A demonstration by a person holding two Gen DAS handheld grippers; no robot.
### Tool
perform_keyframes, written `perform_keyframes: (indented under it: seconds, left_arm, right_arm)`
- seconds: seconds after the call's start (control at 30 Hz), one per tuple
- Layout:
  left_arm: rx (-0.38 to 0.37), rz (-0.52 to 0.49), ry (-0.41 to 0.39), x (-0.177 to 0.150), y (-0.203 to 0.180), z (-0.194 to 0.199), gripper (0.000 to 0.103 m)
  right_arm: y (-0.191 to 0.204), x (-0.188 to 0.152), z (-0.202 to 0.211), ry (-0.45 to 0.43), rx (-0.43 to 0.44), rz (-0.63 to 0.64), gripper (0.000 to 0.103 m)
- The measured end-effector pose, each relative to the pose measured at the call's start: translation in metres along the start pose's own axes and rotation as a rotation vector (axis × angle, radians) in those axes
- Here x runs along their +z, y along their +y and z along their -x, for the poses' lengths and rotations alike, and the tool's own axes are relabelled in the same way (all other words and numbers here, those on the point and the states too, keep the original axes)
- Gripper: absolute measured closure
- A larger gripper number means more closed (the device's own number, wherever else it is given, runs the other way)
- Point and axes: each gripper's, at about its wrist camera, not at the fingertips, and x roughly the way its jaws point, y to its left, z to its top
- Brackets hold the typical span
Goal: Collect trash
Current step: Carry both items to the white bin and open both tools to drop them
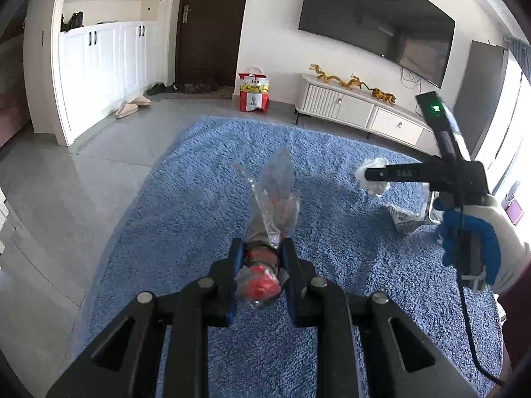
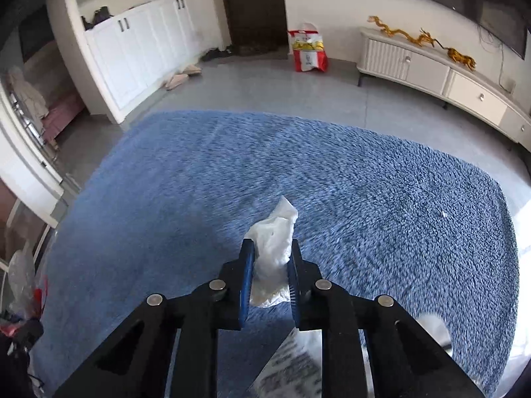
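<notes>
My left gripper [image 1: 262,245] is shut on a clear plastic wrapper [image 1: 275,195] with red contents, held above the blue shaggy rug [image 1: 199,199]. My right gripper [image 2: 270,248] is shut on a crumpled white tissue [image 2: 275,232], its blue pads pressing both sides. In the left wrist view the right gripper [image 1: 375,174] shows side-on at the right, held by a gloved hand [image 1: 481,238], with the tissue [image 1: 376,187] at its tip. A printed plastic wrapper [image 1: 406,219] lies on the rug below it, also seen under the right gripper's fingers [image 2: 295,364].
A red and white takeaway bag [image 1: 254,91] stands on the grey floor by the dark door. A low white TV cabinet [image 1: 348,106] runs along the right wall, white cupboards [image 1: 99,59] on the left, slippers [image 1: 127,109] beside them. Another white scrap [image 2: 434,328] lies on the rug.
</notes>
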Motion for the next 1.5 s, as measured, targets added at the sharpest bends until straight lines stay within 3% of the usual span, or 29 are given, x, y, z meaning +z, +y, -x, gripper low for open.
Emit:
perform_keyframes:
  seconds: [0.43, 0.7, 1.2, 1.5]
  left_arm:
    - [0.072, -0.012, -0.034, -0.012, 0.006, 0.043, 0.082]
    - [0.090, -0.013, -0.044, -0.024, 0.006, 0.068, 0.082]
    - [0.104, -0.067, -0.047, -0.037, -0.024, 0.096, 0.082]
    - [0.076, -0.153, -0.011, -0.043, -0.073, 0.088, 0.082]
  right_arm:
    - [0.068, -0.052, 0.093, -0.085, 0.123, 0.138, 0.087]
    - [0.074, -0.081, 0.139, -0.131, 0.179, 0.139, 0.087]
    - [-0.002, -0.151, 0.201, -0.167, 0.094, -0.018, 0.087]
    - [-0.075, -0.197, 0.230, -0.206, 0.036, -0.174, 0.086]
